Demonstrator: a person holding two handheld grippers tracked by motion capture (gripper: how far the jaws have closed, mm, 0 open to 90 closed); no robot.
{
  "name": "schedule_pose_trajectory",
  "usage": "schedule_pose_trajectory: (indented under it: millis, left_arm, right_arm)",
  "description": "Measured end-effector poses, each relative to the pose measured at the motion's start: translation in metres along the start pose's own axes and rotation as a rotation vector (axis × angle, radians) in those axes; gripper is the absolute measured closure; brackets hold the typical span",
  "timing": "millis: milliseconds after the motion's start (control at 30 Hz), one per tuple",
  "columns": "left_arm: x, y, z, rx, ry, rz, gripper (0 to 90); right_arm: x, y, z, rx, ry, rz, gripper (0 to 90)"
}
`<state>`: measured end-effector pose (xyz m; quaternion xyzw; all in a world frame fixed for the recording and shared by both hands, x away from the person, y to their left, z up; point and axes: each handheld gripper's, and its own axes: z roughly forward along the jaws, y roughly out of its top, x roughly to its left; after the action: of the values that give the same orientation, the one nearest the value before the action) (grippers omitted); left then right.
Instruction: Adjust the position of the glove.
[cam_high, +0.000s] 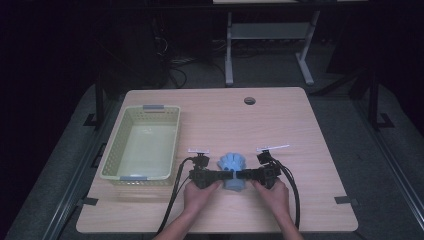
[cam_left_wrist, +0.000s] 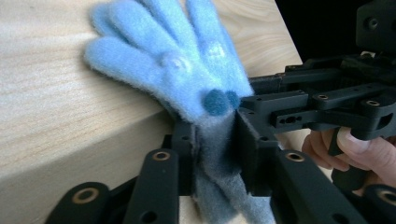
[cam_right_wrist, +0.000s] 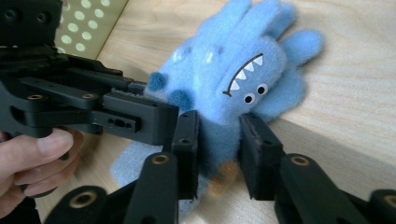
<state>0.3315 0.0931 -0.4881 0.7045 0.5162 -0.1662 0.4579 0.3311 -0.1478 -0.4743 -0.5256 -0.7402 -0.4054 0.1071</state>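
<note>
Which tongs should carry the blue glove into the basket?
Left. Both tongs grip the blue glove, but the left tongs sit nearer the green basket than the right tongs.

High view sits above the near edge of the pale wooden counter (cam_high: 300, 130), looking forward and down from well back, the whole top in frame. The left gripper view rides low and very close, facing the fluffy blue monster-face glove (cam_left_wrist: 187, 70) from one side; the right gripper view faces that same glove (cam_right_wrist: 243, 74) from the other side, equally close. All three share the glove (cam_high: 233, 167).
</note>
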Motion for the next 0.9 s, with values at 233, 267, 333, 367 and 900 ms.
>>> schedule_pose_trajectory:
  millis: [233, 267, 333, 367, 900]
  left_arm:
    - [-0.0001, 0.0003, 0.0, -0.003, 0.002, 0.004, 77.2]
    - [-0.0001, 0.0004, -0.0002, -0.003, 0.0, 0.004, 77.4]
    - [-0.0006, 0.0005, -0.0004, -0.003, -0.002, 0.006, 77.6]
    - [-0.0005, 0.0006, -0.0007, -0.001, -0.004, 0.007, 77.6]
    - [0.0008, 0.0033, -0.0056, -0.012, -0.028, 0.001, 79.4]
  right_arm:
    - [0.0005, 0.0001, 0.0013, -0.001, -0.002, -0.003, 76.1]
    - [0.0006, 0.0001, 0.001, -0.002, -0.001, -0.004, 76.4]
    - [0.0013, 0.0, 0.0002, -0.004, -0.001, -0.005, 77.1]
    - [0.0021, 0.0001, -0.0003, -0.005, -0.001, -0.007, 77.5]
    - [0.003, 0.0017, -0.0036, -0.032, 0.058, 0.024, 81.4]
